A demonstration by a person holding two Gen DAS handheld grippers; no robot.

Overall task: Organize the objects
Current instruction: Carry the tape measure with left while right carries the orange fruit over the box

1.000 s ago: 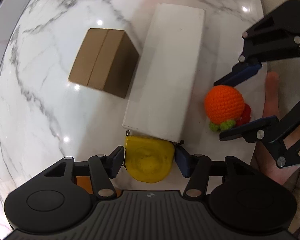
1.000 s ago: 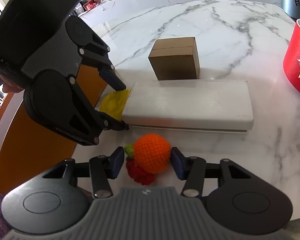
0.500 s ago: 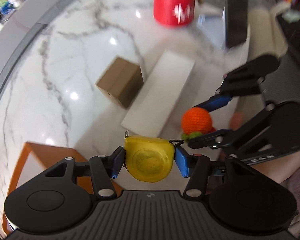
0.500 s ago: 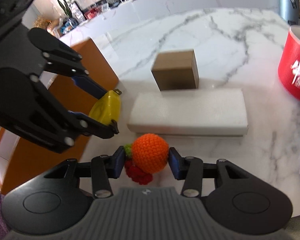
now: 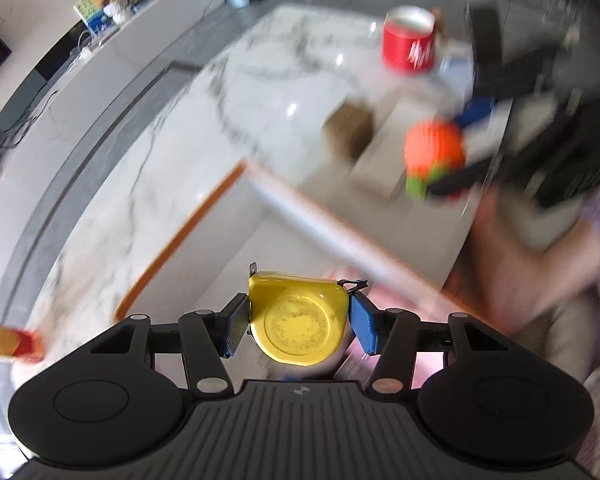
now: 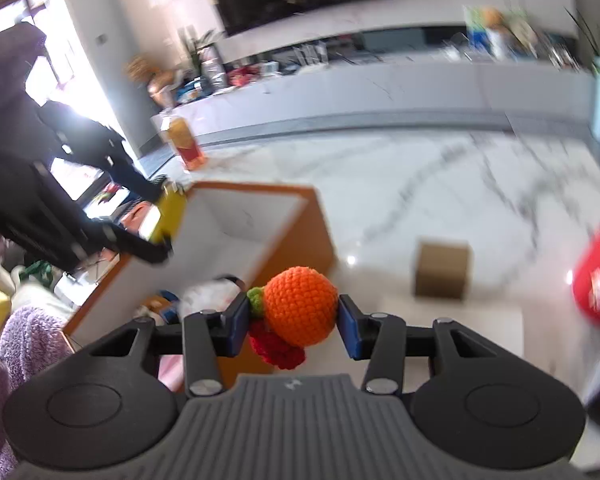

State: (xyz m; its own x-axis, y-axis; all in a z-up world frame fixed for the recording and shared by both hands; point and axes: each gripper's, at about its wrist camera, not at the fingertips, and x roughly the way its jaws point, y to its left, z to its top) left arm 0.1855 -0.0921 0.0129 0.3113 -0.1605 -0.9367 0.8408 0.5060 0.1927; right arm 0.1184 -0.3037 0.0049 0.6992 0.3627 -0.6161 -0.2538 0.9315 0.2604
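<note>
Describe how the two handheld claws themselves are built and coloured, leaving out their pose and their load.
Both match. The left claw and the right claw each have a matt black body with a ribbed grey-black centre plate bearing a small logo, two round black discs at the sides, black linkage bars with silver rivets, and blue pads on the fingertips. No cables show. In the left view, a bare hand is behind the right claw.

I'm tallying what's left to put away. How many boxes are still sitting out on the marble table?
2: a small brown cardboard box on the marble, and a flat white box right beside it. Motion blur may hide others.
</note>
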